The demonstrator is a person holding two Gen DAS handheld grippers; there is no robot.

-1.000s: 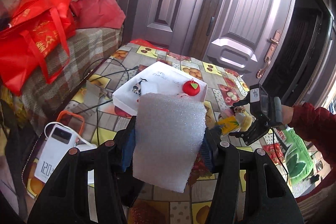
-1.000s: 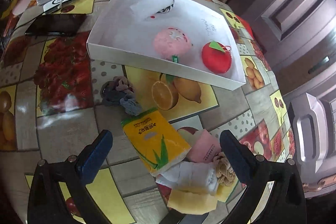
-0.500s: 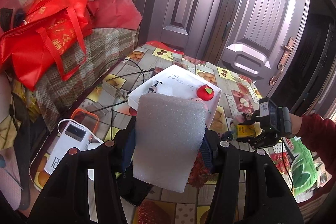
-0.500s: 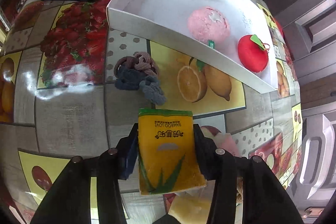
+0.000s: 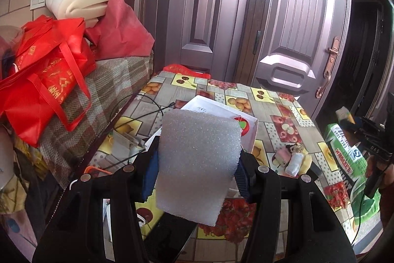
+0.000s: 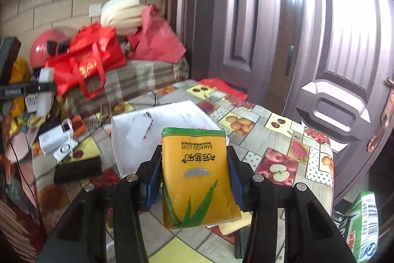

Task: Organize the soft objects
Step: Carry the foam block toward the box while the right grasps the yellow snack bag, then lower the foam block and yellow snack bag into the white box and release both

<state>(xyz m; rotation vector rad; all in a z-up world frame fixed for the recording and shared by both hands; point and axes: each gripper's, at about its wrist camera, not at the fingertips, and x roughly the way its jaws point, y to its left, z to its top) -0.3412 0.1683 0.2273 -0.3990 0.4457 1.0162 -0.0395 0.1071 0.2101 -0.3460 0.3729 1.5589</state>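
My left gripper (image 5: 197,176) is shut on a white foam sheet (image 5: 197,164) and holds it upright above the table's near edge. Behind it sits the white box (image 5: 251,133) with a red apple toy (image 5: 242,123) inside. My right gripper (image 6: 194,176) is shut on a yellow tissue pack (image 6: 197,179), lifted above the table, in front of the white box (image 6: 118,137). The right gripper also shows at the far right of the left wrist view (image 5: 362,127). A small pile of soft items (image 5: 290,157) lies on the table right of the box.
The table has a fruit-patterned cloth (image 5: 278,110). A white power bank (image 6: 55,138), an orange-cased device (image 6: 78,122) and a black phone (image 6: 77,169) lie left of the box with cables. Red bags (image 5: 44,80) sit on a plaid surface. A green carton (image 5: 344,159) stands right.
My right gripper closed on the yellow tissue pack and lifted it off the table, tilting up to face the door. My left gripper rose and drew back with the foam sheet.
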